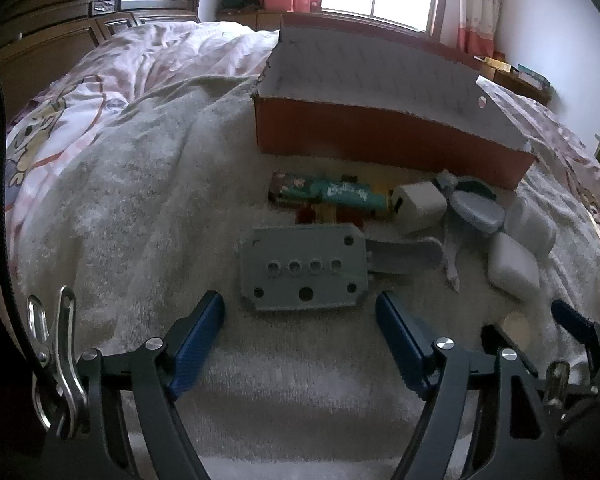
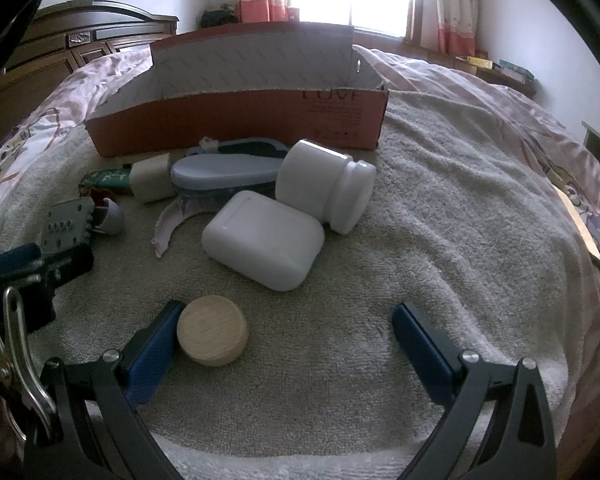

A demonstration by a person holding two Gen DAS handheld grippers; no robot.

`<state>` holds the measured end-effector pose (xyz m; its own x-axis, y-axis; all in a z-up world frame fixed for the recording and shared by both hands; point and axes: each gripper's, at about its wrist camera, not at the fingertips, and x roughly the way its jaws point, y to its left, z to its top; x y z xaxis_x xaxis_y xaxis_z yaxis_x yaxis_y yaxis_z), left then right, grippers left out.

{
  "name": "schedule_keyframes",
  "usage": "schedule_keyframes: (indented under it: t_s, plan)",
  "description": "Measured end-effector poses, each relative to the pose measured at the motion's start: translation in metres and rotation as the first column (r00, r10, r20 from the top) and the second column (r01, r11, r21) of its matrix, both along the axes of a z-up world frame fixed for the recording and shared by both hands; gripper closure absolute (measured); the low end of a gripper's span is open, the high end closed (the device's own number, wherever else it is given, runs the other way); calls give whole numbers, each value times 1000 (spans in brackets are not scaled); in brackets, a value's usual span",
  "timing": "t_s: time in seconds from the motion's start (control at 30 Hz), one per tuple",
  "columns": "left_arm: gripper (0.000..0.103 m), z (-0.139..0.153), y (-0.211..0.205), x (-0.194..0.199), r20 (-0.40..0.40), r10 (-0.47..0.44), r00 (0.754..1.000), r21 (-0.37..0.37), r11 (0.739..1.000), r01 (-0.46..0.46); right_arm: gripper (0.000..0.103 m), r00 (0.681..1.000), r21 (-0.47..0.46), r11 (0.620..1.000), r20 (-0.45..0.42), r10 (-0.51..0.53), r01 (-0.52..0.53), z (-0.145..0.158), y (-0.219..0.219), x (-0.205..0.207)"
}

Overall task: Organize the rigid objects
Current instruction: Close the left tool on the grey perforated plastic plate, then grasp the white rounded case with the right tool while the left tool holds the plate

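Wooden disc (image 2: 212,331) on towel (image 2: 440,216), touching one blue pad of wide-spread right gripper (image 2: 288,344). Grey plate (image 1: 304,268) just ahead of wide-spread, empty left gripper (image 1: 300,332).

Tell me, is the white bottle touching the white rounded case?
Touching. The right wrist view shows the white bottle lying on its side against the white rounded case.
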<state>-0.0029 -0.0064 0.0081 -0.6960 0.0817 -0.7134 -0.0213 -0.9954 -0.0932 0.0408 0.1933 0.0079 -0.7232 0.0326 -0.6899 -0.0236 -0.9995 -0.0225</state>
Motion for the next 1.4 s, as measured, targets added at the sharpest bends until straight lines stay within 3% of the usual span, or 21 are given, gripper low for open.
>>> schedule_keyframes:
  t_s: [0.2,0.4,0.53,1.0,1.4]
  plan:
    - [23,4,-5,-12,13,16,1000,46,999,-17,0,1000,-1,1000,-1,1,-1,1,0,-1]
    - [24,1,2,-16,12,11,1000,-3,1000,-11,0,1000,-1,1000,-2,0,0,0,1,0]
    - [32,1,6,-14,4,-5,1000,-42,999,5,0,1000,-2,1000,-3,0,0,0,1,0]
    - [32,6,7,5,6,-59,998,-29,998,59,0,1000,-12,1000,-5,4,-4,-1,1,1]
    - [32,-3,-7,14,15,-27,1000,-1,1000,27,1,1000,-146,989,15,14,-12,11,17,6]
